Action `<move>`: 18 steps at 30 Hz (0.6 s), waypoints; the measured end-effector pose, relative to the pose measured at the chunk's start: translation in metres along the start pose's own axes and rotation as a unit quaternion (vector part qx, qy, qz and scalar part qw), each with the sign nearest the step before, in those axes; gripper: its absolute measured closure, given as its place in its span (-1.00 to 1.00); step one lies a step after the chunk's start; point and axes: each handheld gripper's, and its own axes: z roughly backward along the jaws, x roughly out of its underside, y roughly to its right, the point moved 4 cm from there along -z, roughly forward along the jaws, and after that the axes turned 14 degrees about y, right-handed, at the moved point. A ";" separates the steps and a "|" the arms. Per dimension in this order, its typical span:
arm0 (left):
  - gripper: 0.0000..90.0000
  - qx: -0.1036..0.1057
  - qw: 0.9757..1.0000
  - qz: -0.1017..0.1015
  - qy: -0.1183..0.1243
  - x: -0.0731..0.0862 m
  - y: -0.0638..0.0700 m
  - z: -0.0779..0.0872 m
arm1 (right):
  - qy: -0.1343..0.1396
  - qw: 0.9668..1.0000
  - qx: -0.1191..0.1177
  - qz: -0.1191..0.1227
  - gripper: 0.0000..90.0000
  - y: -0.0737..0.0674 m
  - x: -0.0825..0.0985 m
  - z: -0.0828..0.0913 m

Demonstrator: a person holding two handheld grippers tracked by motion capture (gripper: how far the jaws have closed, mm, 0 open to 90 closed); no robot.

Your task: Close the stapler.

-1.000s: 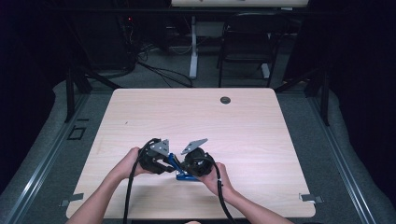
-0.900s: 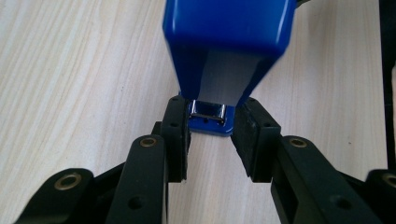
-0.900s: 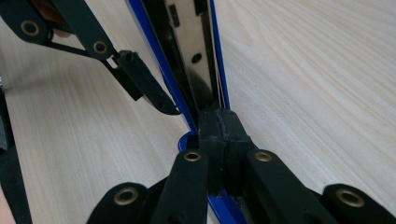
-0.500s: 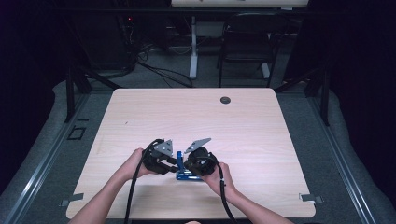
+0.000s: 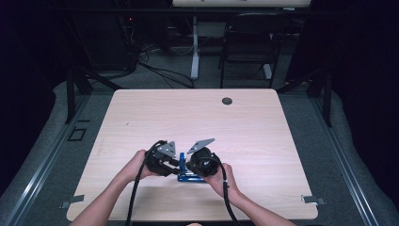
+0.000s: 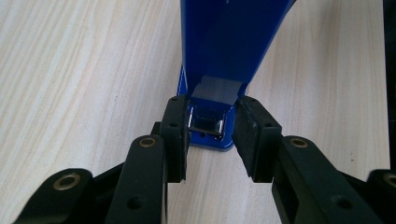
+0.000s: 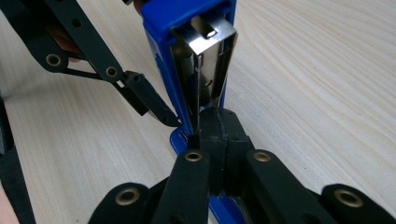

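A blue stapler (image 5: 189, 178) lies near the table's front edge, between my two grippers. My left gripper (image 5: 175, 165) comes from the left. In the left gripper view its pads (image 6: 177, 140) clamp both sides of the blue stapler's (image 6: 224, 51) end, beside a metal clip. My right gripper (image 5: 187, 165) comes from the right. In the right gripper view its jaws are shut, pads (image 7: 219, 140) pressed together at the foot of the blue stapler's (image 7: 163, 28) raised arm and metal magazine (image 7: 208, 70). I cannot tell whether thin metal lies between them.
The light wooden table (image 5: 263, 136) has a round cable hole (image 5: 227, 100) at the back. A black chair (image 5: 248, 42) and desk legs stand beyond the far edge. The person's forearms enter from the bottom edge.
Both hands have shifted slightly to the right and drawn a little closer at the stapler. The stapler stays in the same spot.
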 end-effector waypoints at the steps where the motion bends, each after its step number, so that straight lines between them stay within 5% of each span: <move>1: 0.46 0.001 1.000 -0.001 0.001 -0.001 0.000 -0.001 | 0.001 1.000 0.000 0.000 1.00 0.000 0.000 0.001; 18: 0.45 0.006 1.000 -0.014 -0.004 -0.013 0.002 -0.011 | -0.001 1.000 0.013 -0.011 1.00 0.010 0.000 0.017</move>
